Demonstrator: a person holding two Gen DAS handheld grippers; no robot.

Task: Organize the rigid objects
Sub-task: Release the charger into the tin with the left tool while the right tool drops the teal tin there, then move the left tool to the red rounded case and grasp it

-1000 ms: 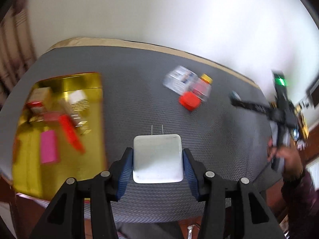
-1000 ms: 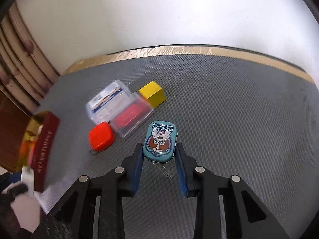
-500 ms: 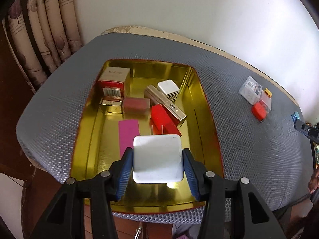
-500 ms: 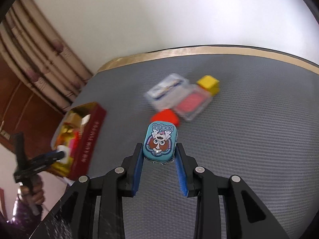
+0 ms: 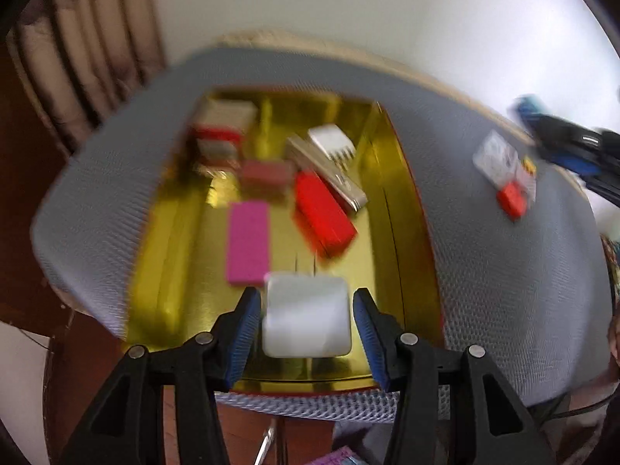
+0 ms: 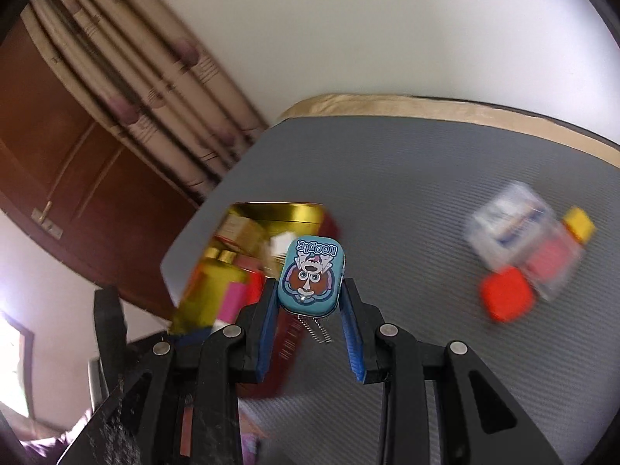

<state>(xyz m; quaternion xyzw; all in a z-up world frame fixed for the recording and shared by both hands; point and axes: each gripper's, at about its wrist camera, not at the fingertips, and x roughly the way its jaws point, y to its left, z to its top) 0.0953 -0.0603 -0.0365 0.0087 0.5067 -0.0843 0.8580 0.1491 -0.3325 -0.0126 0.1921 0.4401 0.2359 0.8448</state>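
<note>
left tool [image 5: 306,323] gripping white charger [image 5: 306,316] above gold tray [image 5: 403,201], near its front edge; right tool [image 6: 310,306] gripping blue tin [image 6: 312,277].

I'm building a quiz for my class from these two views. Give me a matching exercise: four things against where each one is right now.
Things:
1. white charger
2. blue tin
3. pink block
4. yellow cube

Places:
A. lying in the gold tray
B. in the right claw
C. on the grey mat
D. in the left claw

Pairs: 1-D, 2-B, 3-A, 4-C
</note>
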